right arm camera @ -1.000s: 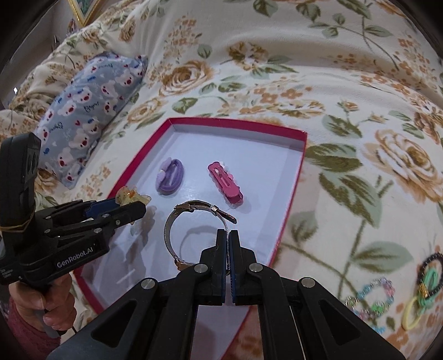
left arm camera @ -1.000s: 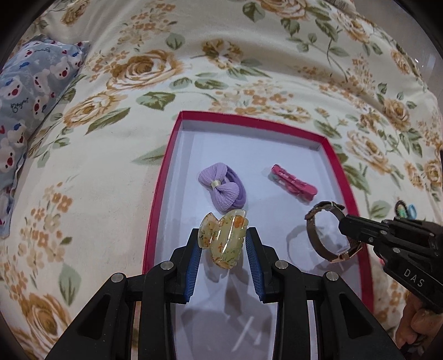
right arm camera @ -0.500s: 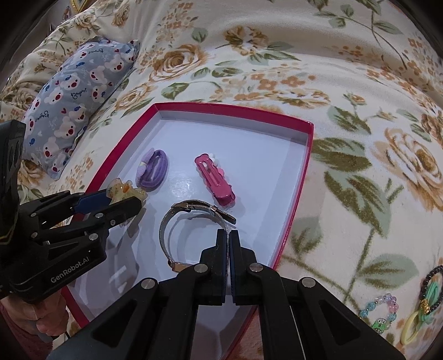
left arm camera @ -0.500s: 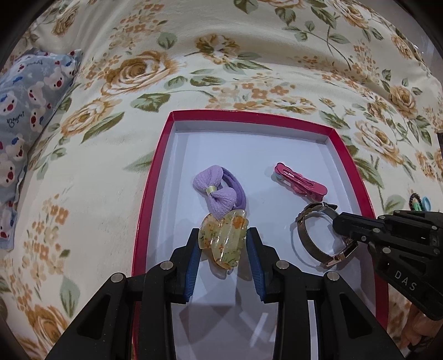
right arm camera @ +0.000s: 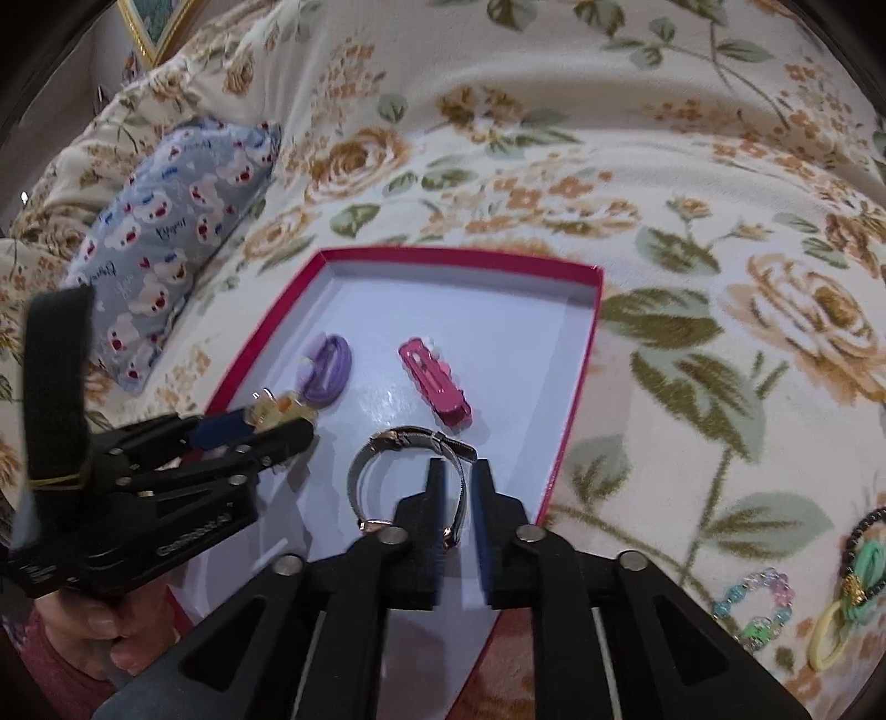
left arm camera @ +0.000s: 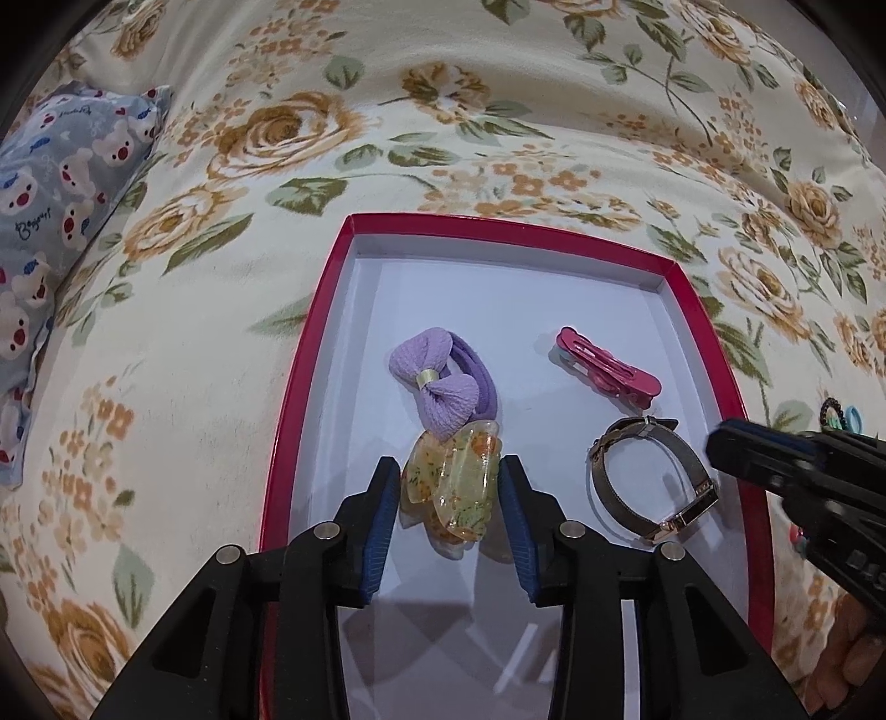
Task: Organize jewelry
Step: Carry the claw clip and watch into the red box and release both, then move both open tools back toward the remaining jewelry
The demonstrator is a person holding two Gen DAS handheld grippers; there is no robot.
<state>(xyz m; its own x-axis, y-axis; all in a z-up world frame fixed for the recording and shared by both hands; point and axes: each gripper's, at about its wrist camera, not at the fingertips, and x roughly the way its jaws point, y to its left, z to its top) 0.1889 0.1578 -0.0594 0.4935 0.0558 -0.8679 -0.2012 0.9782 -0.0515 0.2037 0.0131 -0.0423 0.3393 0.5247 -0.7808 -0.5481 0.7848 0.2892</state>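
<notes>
A red-rimmed tray [left arm camera: 326,310] with a white floor lies on the floral bedspread. In it are a purple bow hair tie [left arm camera: 437,387], a pink hair clip [left arm camera: 606,371] and a metal wristwatch [left arm camera: 650,487]. My left gripper [left arm camera: 448,493] is shut on a yellow floral claw clip [left arm camera: 454,487], low over the tray just in front of the bow. My right gripper [right arm camera: 458,487] has its jaws a little apart around the watch band [right arm camera: 410,471], which rests on the tray [right arm camera: 576,399]. The left gripper also shows in the right wrist view [right arm camera: 277,423].
A blue bear-print pillow [right arm camera: 171,243] lies left of the tray. Beaded bracelets [right arm camera: 756,606] and hair ties [right arm camera: 853,598] lie on the bedspread at the right. A framed picture corner [right arm camera: 160,27] shows at the top left.
My right gripper lowered the watch onto the tray and opened its jaws. My left gripper moved forward and down with the claw clip toward the purple bow.
</notes>
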